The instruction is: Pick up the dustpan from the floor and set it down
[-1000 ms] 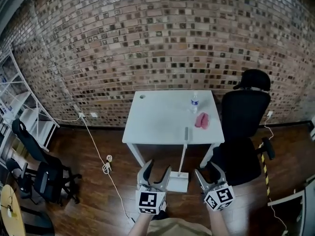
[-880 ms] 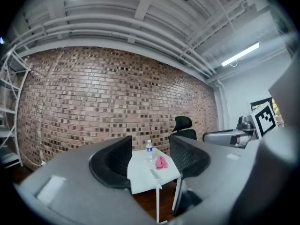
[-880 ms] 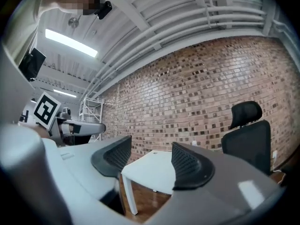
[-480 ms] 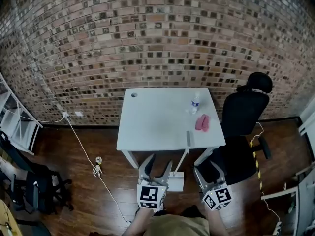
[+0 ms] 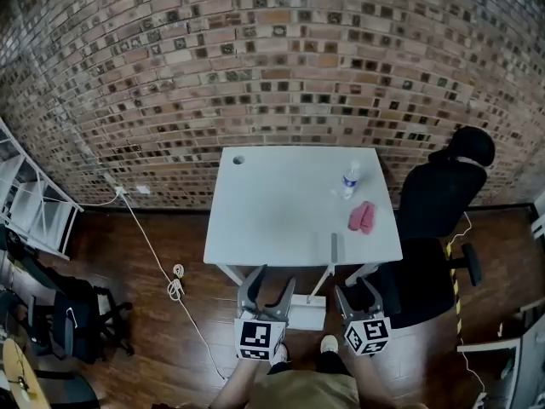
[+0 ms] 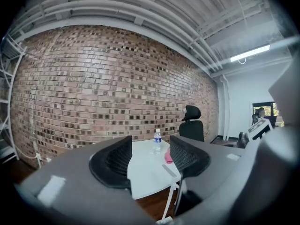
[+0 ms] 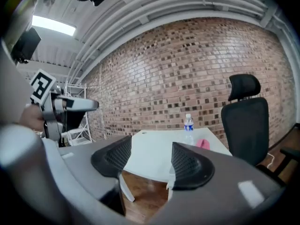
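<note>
Rough brick wall [image 5: 281, 58], glossy wood floor [image 5: 153, 331], matt tbl [image 5: 281, 211], plastic dustpan [image 5: 308, 313].

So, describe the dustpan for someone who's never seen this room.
Find the white table against the brick wall. At its front edge a white dustpan stands on the wood floor. Its tall handle leaning on the table sets it apart from the water bottle on top.

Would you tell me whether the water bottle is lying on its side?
No, the water bottle stands upright on the white table.
</note>
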A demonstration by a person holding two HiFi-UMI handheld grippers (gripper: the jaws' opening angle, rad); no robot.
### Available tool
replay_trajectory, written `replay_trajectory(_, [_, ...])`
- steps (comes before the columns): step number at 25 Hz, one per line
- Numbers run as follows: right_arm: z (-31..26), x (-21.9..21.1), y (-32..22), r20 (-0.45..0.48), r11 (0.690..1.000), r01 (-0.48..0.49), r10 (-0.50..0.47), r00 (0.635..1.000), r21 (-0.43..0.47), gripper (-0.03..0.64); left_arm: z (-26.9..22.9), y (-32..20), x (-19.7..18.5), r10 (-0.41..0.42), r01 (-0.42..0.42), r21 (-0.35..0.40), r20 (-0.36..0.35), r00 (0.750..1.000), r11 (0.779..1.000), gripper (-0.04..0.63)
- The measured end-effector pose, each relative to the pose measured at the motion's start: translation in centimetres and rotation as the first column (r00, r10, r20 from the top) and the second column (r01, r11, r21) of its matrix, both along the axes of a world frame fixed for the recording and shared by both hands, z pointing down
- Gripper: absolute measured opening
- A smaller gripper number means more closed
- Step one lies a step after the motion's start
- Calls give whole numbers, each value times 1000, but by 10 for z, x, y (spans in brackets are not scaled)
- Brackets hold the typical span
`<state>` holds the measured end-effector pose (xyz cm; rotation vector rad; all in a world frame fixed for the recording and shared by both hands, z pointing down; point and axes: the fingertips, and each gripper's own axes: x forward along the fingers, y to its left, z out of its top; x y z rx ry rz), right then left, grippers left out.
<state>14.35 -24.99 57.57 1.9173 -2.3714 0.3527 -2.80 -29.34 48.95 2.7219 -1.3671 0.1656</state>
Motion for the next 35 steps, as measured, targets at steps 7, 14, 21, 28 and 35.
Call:
replay_trajectory(7, [106, 22, -50, -18, 986, -48, 45, 999, -162, 256, 14, -22, -7, -89, 91, -52, 42, 995, 994, 232])
replay_trajectory(14, [194, 26, -102, 7, 948, -25, 28, 1000, -319, 256, 34, -33, -7, -126, 136, -101, 105, 986, 986, 232])
replay_trajectory(21, [231, 28, -122, -91, 928, -50, 18, 996, -368, 221, 47, -35, -6, -145, 161, -142, 118, 982, 977, 232])
replay_trajectory(28, [241, 25, -142, -97, 925, -37, 0, 995, -378, 101, 54, -33, -12, -169, 188, -158, 130, 977, 969, 232])
replay_trajectory(35, [221, 23, -125, -102, 940, -7, -30, 994, -342, 97, 53, -36, -21, -188, 203, -145, 115, 975, 968, 232])
